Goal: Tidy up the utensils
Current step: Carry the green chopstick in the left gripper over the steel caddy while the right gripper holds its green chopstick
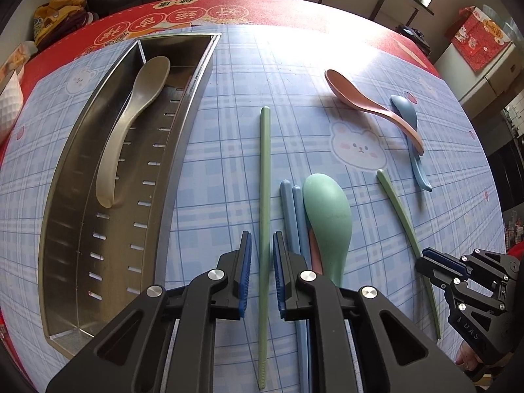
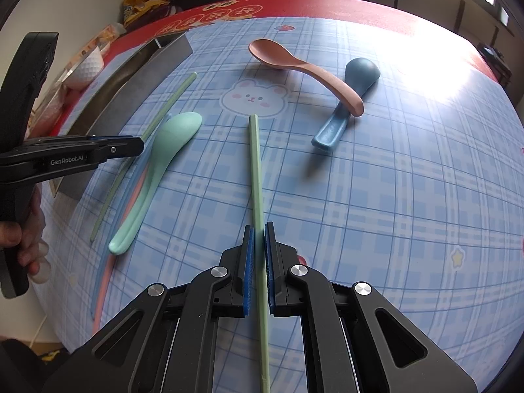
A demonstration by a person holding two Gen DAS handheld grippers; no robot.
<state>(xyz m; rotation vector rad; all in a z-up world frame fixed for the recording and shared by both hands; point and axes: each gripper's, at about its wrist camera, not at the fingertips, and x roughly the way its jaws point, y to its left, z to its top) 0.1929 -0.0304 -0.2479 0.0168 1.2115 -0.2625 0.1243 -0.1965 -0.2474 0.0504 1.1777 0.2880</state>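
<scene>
"GenRobot.AI" on left hand-held gripper (image 2: 139,145)

A tray (image 1: 183,124) is sitting at ten o'clock with one spoon (image 1: 131,124) lying in it. Two crossed spoons (image 1: 406,121) are lying at two o'clock, chopsticks (image 1: 264,177) lying between.

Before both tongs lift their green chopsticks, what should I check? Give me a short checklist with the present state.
1. Right tongs closed on right green chopstick: ok, pads pinch it.
2. Left tongs closed on left green chopstick: not ok, gaps show on both sides.
3. Blue chopsticks clear of the left pad: cannot tell, they lie very close.
4. Metal tray has room: ok, only a beige spoon inside.
5. Green spoon apart from the held chopstick: ok.
</scene>
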